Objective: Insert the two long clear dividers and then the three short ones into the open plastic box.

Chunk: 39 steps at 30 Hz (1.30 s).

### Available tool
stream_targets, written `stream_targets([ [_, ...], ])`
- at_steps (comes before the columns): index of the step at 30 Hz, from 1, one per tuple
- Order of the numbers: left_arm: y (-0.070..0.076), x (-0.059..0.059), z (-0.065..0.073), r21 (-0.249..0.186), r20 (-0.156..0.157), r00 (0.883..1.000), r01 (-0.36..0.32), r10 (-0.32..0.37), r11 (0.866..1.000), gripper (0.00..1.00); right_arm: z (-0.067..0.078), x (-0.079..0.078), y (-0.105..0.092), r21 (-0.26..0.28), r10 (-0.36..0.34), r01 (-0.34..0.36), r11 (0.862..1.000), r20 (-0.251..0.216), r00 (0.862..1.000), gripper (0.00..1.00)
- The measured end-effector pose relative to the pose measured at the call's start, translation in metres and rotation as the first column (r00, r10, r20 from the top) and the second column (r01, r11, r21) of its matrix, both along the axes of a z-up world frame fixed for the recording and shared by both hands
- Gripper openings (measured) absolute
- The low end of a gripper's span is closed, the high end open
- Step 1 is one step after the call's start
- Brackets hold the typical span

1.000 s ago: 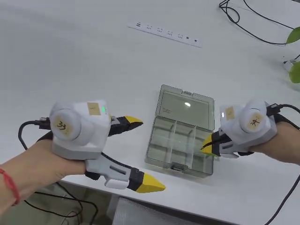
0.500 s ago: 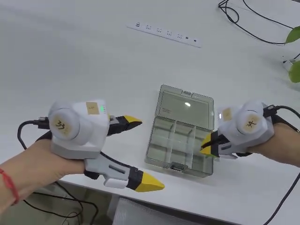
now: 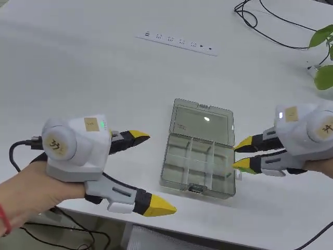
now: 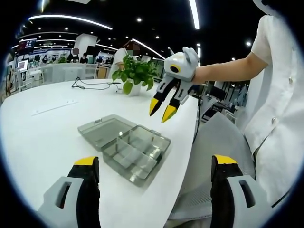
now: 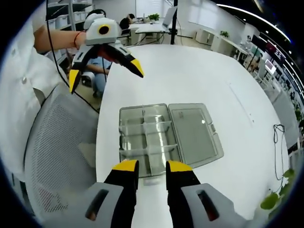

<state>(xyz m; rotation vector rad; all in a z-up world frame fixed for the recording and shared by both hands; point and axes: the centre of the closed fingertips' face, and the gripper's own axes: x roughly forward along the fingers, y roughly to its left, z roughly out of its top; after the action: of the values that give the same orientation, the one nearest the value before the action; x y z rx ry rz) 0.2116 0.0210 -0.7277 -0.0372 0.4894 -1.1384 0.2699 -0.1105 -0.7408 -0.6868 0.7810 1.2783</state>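
Note:
The smoky clear plastic box (image 3: 173,177) lies on the white table with its lid (image 3: 203,122) folded back flat. Clear dividers (image 3: 201,156) stand inside it and split it into several compartments, also seen in the right gripper view as dividers (image 5: 148,127). My left gripper (image 3: 151,172) hovers left of the box, jaws spread wide with nothing in them. My right gripper (image 3: 240,154) sits just off the box's right edge, jaws a little apart and empty. From the left gripper (image 4: 155,160), the box (image 4: 135,152) lies ahead and the right gripper (image 4: 159,110) hangs above its far side.
A white power strip (image 3: 177,41) lies at the back of the table, black cables (image 3: 270,26) at the back right, a green plant (image 3: 325,57) at the right edge. The table's front edge runs just below the box. A mesh chair (image 5: 61,142) stands beside the table.
My right gripper has drawn back to the right, away from the box's right side, and its jaws have parted. The left gripper stays wide open in much the same place.

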Motion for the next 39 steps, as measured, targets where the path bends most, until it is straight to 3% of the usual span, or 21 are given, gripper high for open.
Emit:
stream_targets([
  [8, 0.004, 0.002, 0.002, 0.013, 0.008, 1.0, 0.009, -0.009, 1.0, 1.0, 0.019, -0.015, -0.022, 0.07, -0.09, 0.088, 0.994, 0.023, 0.996, 0.42],
  [13, 0.006, 0.001, 0.001, 0.039, 0.016, 0.999, 0.029, -0.03, 0.999, 1.0, 0.022, -0.024, -0.034, 0.141, -0.162, 0.156, 0.978, 0.033, 0.986, 0.57],
  [20, 0.012, 0.004, -0.006, 0.076, 0.007, 0.999, 0.031, -0.032, 0.997, 1.0, 0.016, -0.033, -0.051, 0.193, -0.244, 0.235, 0.953, 0.023, 0.969, 0.67],
  [26, 0.016, 0.005, -0.013, 0.095, -0.002, 1.0, 0.03, -0.03, 0.995, 1.0, 0.003, -0.04, -0.062, 0.215, -0.278, 0.269, 0.939, 0.01, 0.961, 0.76],
  [34, 0.023, 0.005, -0.018, 0.112, -0.012, 1.0, 0.016, -0.015, 0.994, 1.0, -0.003, -0.041, -0.068, 0.255, -0.324, 0.315, 0.914, -0.006, 0.946, 0.83],
  [39, 0.025, 0.003, -0.022, 0.116, -0.022, 1.0, 0.009, -0.007, 0.993, 1.0, -0.007, -0.045, -0.069, 0.26, -0.328, 0.32, 0.911, -0.011, 0.945, 0.86],
])
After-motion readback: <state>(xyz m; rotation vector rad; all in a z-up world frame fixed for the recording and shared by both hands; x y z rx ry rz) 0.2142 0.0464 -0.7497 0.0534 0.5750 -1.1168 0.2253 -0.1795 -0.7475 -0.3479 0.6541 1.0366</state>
